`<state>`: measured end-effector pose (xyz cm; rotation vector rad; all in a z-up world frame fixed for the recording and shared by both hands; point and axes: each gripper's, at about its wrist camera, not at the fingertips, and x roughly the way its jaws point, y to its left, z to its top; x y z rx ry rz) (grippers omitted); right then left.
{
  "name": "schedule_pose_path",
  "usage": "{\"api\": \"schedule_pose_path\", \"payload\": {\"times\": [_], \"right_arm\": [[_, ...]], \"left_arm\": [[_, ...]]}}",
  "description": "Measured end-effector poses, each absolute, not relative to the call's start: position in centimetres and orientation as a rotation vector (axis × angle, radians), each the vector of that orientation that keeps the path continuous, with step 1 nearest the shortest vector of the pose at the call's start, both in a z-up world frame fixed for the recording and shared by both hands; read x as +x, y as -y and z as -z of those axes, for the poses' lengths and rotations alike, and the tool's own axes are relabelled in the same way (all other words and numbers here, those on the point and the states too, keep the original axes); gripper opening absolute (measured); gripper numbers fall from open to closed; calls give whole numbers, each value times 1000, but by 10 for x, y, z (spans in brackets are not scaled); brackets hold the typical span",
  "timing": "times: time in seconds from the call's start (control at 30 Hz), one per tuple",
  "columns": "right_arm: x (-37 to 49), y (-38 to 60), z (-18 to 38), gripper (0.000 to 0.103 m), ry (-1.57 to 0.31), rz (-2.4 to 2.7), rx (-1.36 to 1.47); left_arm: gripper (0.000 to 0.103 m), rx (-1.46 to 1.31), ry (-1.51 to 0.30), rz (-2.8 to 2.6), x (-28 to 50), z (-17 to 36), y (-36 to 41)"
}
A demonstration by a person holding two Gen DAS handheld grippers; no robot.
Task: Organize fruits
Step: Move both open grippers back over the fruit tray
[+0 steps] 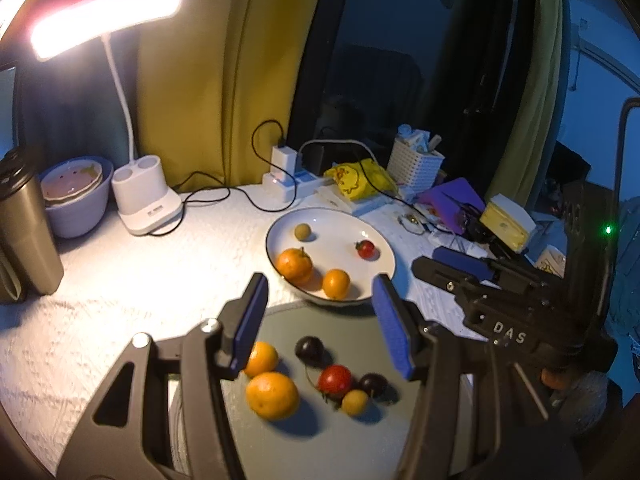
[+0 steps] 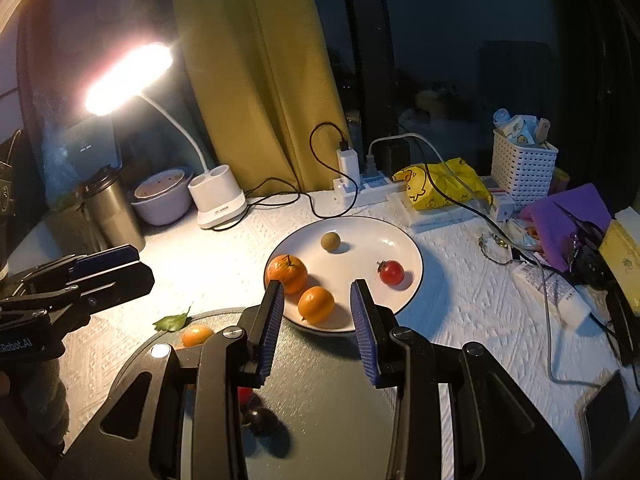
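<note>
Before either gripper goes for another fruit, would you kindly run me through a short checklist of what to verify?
1. Left gripper empty: ok, jaws apart with nothing between them.
2. Right gripper empty: ok, open with only the plates showing through the gap.
3. Room on the white plate: ok, it holds two oranges, one tomato and one small yellow-green fruit, with bare surface left.
4. Fruit left on the grey tray: ok, two oranges, a red tomato, two dark fruits and a yellow one.
5. Grippers clear of each other: ok, apart in both views.
6. Which fruit goes where: cannot tell.
</note>
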<state>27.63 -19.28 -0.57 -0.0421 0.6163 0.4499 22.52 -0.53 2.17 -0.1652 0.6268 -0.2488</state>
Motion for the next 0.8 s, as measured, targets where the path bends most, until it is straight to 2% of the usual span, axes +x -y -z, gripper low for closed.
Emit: {"api": "schedule_pose_path", "payload": {"times": [0.8], "right_arm": [[233, 192, 31, 37, -665, -465, -61]], "left_arm": [[56, -176, -676, 235, 179, 12, 2]]}}
